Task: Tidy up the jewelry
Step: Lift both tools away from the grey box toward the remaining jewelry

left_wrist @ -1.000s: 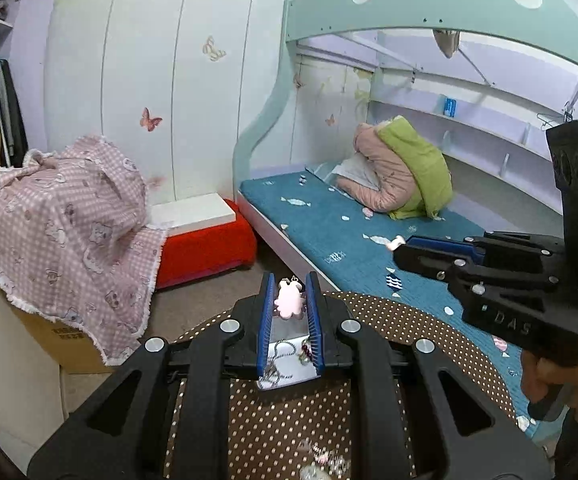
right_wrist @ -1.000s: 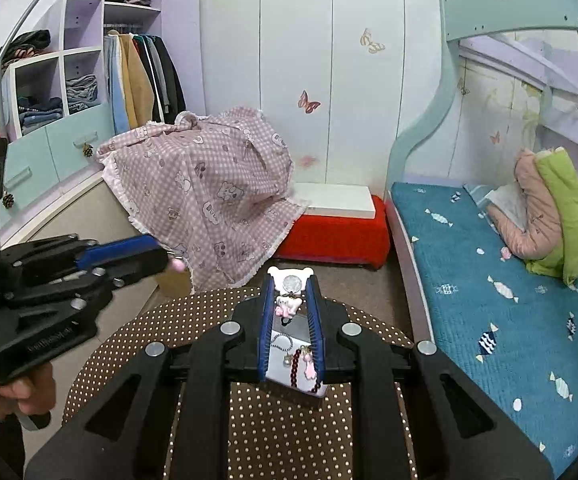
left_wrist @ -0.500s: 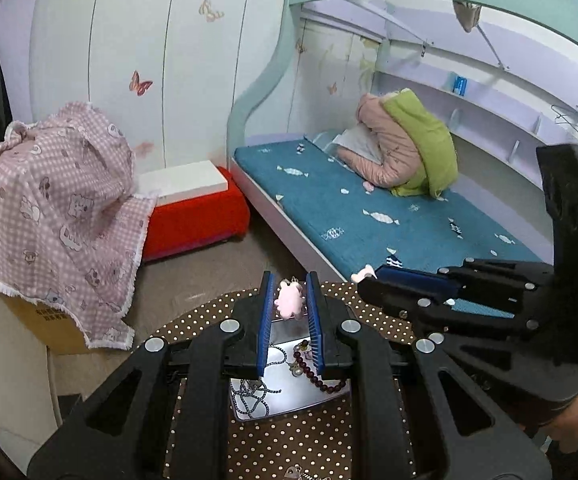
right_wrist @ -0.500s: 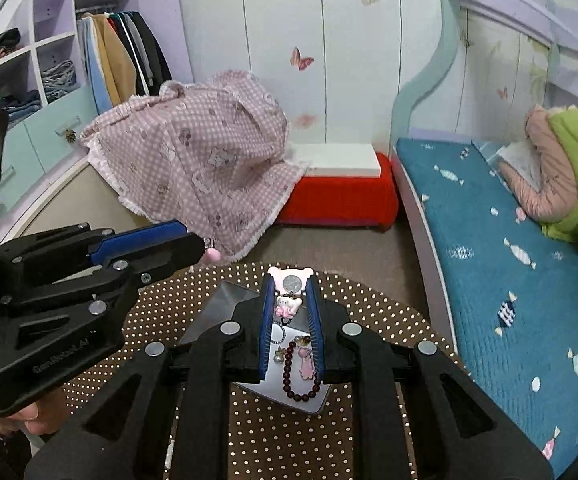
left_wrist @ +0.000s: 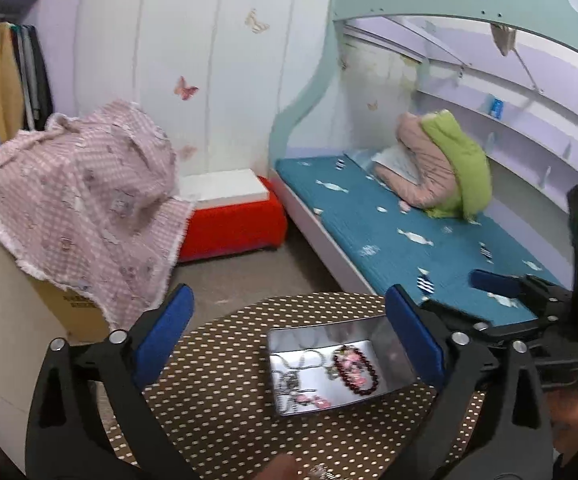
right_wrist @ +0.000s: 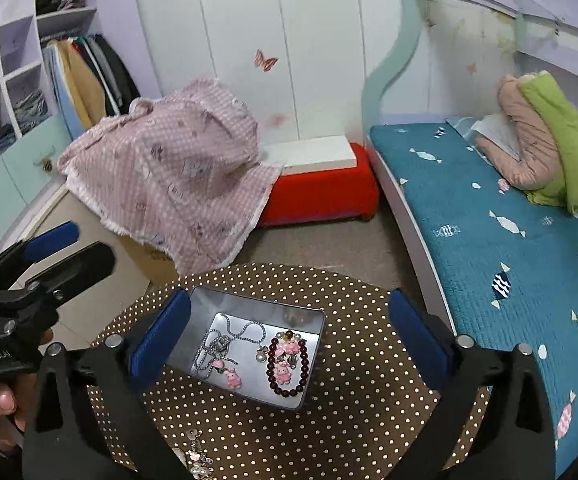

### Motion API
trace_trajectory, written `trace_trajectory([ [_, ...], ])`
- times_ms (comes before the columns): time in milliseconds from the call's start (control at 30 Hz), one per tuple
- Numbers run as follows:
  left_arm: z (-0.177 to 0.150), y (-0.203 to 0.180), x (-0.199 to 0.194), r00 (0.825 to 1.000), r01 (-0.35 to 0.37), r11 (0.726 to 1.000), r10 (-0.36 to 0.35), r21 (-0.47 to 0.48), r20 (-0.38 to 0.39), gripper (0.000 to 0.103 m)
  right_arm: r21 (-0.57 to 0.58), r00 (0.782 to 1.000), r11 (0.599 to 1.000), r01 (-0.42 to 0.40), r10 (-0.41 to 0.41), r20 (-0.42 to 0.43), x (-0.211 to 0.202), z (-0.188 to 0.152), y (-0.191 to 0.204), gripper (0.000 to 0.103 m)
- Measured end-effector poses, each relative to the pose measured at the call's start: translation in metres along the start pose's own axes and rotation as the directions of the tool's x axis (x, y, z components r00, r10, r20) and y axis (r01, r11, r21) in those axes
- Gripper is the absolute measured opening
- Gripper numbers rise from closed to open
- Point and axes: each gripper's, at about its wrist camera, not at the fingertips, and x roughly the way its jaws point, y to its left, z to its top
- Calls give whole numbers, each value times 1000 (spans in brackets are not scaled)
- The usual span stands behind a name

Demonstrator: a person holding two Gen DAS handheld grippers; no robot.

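2 grippers, left gripper (left_wrist: 285, 344) and right gripper (right_wrist: 285, 340), hold their jaws spread wide, gripping nothing. Between the fingers sits a rectangular metal tin (right_wrist: 309, 364) on the round polka-dot table (right_wrist: 369, 380), holding a silver chain (right_wrist: 225, 336), bead bracelet (right_wrist: 289, 364) and pink charms. Loose pearls (right_wrist: 197, 460) lie at the near edge. Beyond: checked cloth (right_wrist: 177, 176), red box (right_wrist: 321, 192), teal bed (right_wrist: 509, 248).

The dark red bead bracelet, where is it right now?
In the right wrist view the dark red bead bracelet lies inside the metal tin at its right end, beside the silver chain.
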Motion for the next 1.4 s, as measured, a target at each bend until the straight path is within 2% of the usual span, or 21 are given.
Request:
trace_trajectory([
  [67, -1, 1, -11, 999, -29, 1000, 29, 1, 21, 98, 5, 1000, 1000, 10, -10, 11, -6, 1, 0, 96],
  [467, -5, 1, -77, 990, -83, 997, 83, -4, 116, 98, 17, 995, 999, 32, -33, 94, -53, -2, 10, 96],
  [967, -18, 2, -158, 969, -85, 995, 95, -51, 228, 98, -23, 966, 997, 77, -69, 250, -135, -21, 34, 96],
  [1400, -53, 8, -190, 962, -118, 989, 136, -88, 237, 98, -35, 946, 992, 121, -104, 307, -162, -53, 49, 96],
])
